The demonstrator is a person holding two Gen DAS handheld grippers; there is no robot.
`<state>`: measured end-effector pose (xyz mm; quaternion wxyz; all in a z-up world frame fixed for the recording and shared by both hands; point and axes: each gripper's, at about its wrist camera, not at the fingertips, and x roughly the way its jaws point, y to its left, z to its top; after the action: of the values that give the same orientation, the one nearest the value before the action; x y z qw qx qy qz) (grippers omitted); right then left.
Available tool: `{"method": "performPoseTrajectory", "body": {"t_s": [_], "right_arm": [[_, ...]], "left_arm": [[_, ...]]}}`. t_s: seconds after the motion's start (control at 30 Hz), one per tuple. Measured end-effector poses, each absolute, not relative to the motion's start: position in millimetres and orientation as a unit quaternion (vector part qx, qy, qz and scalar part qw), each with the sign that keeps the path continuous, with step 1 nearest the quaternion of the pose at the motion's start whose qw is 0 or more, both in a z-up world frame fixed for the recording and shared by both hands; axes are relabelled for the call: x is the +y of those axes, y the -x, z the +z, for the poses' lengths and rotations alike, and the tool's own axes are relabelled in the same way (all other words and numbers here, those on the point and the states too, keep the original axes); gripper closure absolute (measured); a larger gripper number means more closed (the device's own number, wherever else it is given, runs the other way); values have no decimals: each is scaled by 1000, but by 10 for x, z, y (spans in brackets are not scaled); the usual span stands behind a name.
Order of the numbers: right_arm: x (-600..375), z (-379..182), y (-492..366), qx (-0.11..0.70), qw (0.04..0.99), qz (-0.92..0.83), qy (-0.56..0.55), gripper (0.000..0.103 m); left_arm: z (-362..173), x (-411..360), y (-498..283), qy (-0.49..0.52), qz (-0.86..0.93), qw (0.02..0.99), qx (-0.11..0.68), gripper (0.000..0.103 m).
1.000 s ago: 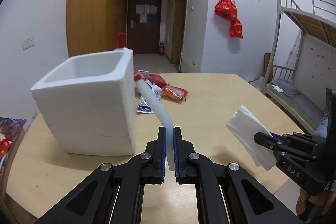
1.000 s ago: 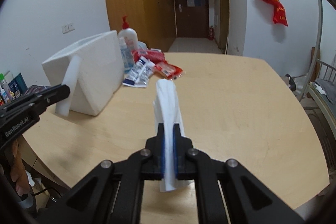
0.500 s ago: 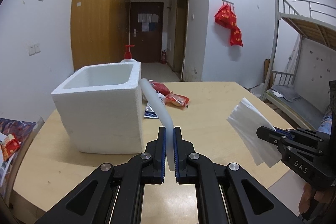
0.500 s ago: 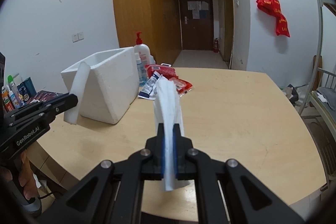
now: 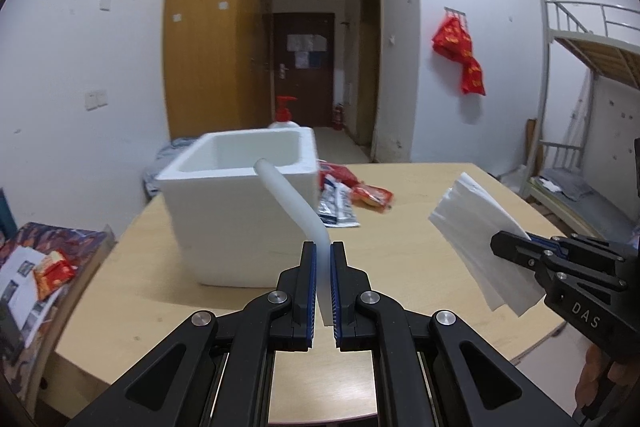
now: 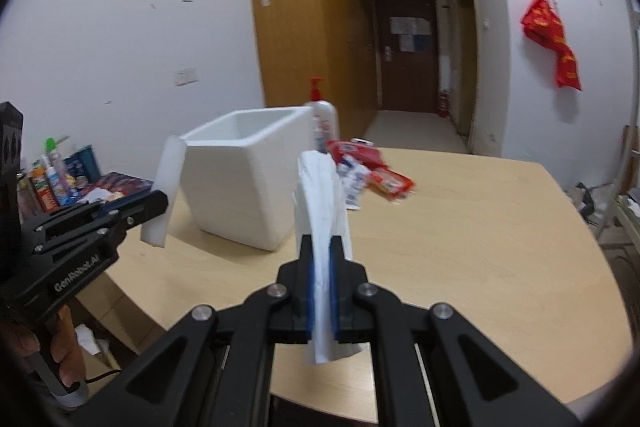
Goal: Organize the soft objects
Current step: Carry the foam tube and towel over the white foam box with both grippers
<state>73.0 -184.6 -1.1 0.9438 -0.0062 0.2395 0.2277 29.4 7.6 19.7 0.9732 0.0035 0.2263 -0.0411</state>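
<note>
At the bottom centre of the left wrist view, the left gripper (image 5: 323,259) has its black jaws with blue pads clenched on a white foam strip (image 5: 294,205), which curves up and to the left from the jaws so that its far end lies in front of the box rim. At the right edge of that frame, the right gripper (image 5: 500,241) grips a stack of thin white paper-like sheets (image 5: 476,233), held tilted above the table; fingers (image 5: 600,381) of the person's hand show at the lower right corner.

In the right wrist view, the right gripper (image 6: 323,247) at the bottom centre pinches the same white sheets (image 6: 320,195), seen edge-on and rising upward from the jaws. At the left of this frame, the left gripper (image 6: 158,205) carries the foam strip (image 6: 166,193), which hangs just beside the near left corner of the box; whether they touch cannot be told.

Beyond both grippers, a round-edged light wooden table (image 5: 420,247) fills the middle of each frame. On it stands an open white polystyrene foam box (image 5: 240,203), upright at centre left. Behind the box is a white pump bottle with a red top (image 6: 320,115). To the right of the box lie red snack packets (image 5: 370,195) and a white and blue sachet (image 5: 338,209). At the lower left of the left wrist view sits a patterned box with papers (image 5: 44,267)
</note>
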Motion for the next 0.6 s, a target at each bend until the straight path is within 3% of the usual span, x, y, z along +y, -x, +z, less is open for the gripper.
{"method": "performPoseTrajectory", "body": {"t_s": [0.6], "right_arm": [[-1157,20,-761,233,920,313,30,94]], "left_arm": [[224,732,-70,20,41,975,215,96]]}}
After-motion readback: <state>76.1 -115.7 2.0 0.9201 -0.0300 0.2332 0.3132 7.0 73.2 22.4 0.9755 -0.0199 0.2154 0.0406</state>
